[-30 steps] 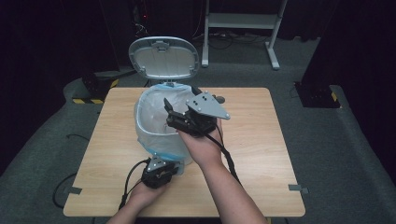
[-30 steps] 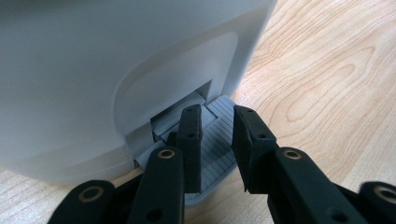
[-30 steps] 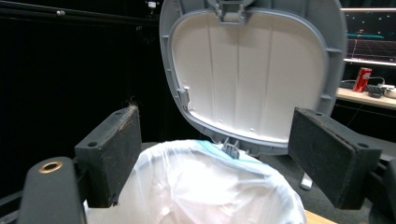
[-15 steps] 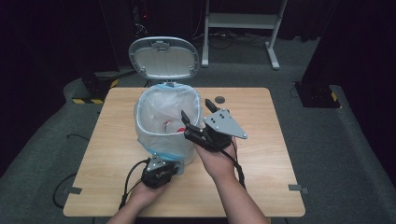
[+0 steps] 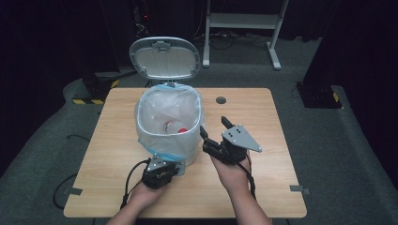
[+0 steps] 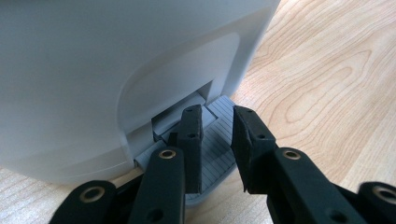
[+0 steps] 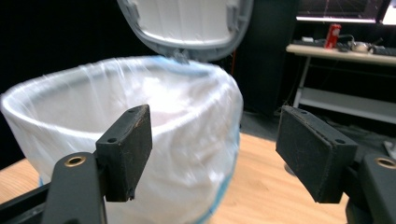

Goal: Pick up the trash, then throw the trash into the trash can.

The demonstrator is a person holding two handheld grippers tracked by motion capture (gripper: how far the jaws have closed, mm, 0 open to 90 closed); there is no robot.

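White plastic liner fills the pedal bin, which stands near the middle of the wooden table with its lid tipped up; a red-capped container lies inside. The left gripper presses down on the grey foot pedal, jaws narrow, gripping nothing. A second ago the right gripper hovered over the bin's mouth; now it sits lower beside the bin, jaws wide and empty, just closing slightly. The drop looks done, so releasing the pedal seems next.
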